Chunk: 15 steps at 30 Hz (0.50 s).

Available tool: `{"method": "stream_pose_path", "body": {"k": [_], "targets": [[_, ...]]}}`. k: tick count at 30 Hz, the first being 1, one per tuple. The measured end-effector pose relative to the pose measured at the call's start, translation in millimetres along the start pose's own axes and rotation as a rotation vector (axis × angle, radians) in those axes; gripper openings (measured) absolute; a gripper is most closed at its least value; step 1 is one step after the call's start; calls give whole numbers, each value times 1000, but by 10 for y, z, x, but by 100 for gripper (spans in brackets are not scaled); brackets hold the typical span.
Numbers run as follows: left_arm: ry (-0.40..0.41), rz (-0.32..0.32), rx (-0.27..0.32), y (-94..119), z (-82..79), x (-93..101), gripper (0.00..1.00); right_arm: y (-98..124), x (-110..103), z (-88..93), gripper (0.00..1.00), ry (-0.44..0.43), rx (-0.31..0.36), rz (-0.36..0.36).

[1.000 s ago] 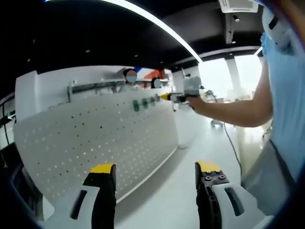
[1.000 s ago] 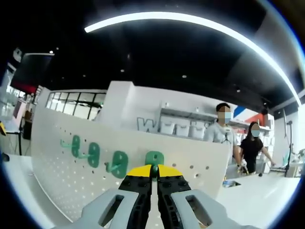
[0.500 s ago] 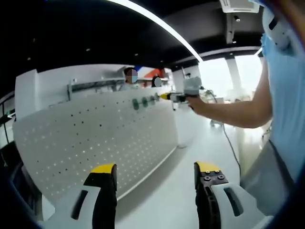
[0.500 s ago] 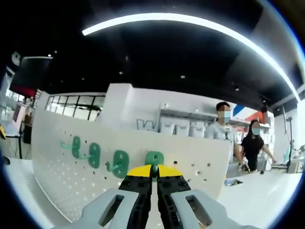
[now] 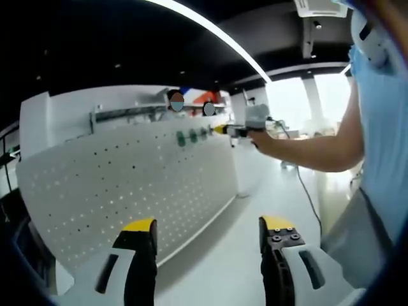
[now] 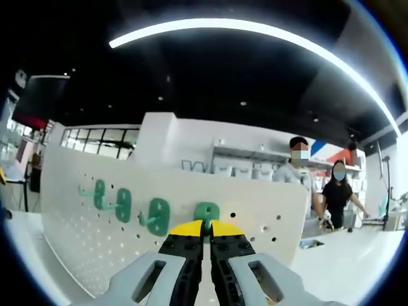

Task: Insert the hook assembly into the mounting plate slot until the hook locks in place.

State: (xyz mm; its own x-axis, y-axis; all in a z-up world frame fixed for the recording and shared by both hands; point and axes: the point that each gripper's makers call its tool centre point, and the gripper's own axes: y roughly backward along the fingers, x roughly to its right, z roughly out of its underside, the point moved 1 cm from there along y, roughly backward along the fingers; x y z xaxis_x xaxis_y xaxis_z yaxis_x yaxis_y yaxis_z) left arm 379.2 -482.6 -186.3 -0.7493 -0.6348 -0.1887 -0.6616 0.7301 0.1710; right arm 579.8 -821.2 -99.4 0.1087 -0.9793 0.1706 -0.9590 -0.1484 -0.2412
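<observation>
One white pegboard mounting plate (image 6: 172, 217) stood upright on the white table (image 5: 255, 242), its face dotted with rows of holes; it was the largest item in both views. Four green hooks were counted along its upper row in the right gripper view: three seated to the left (image 6: 124, 205), and a fourth, the hook assembly (image 6: 206, 212), directly ahead of the right gripper (image 6: 204, 228). That gripper's jaws were pressed together on the stem of this fourth hook, whose backplate lay flat at the board (whether its tabs had locked could not be told from here). Judgement: insertion looked nearly done, with a final push or a release left, if the lock had not caught.

Two grippers in all. The left gripper (image 5: 207, 252) hung low over the table near the plate's lower edge, jaws spread wide, holding nothing. In the left gripper view the right gripper (image 5: 245, 126) appeared at the plate's far upper corner, at the end of the person's outstretched arm (image 5: 312, 148).

Two bystanders (image 6: 298, 172) stood beyond the plate.
</observation>
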Motion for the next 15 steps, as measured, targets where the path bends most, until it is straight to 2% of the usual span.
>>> {"method": "stream_pose_path", "body": {"k": [11, 15], "targets": [[6, -2, -1, -4, 18, -14, 66, -17, -13, 57, 1, 44, -9, -2], [9, -3, -1, -4, 27, -12, 66, -27, -12, 101, 1, 50, -37, -2]]}}
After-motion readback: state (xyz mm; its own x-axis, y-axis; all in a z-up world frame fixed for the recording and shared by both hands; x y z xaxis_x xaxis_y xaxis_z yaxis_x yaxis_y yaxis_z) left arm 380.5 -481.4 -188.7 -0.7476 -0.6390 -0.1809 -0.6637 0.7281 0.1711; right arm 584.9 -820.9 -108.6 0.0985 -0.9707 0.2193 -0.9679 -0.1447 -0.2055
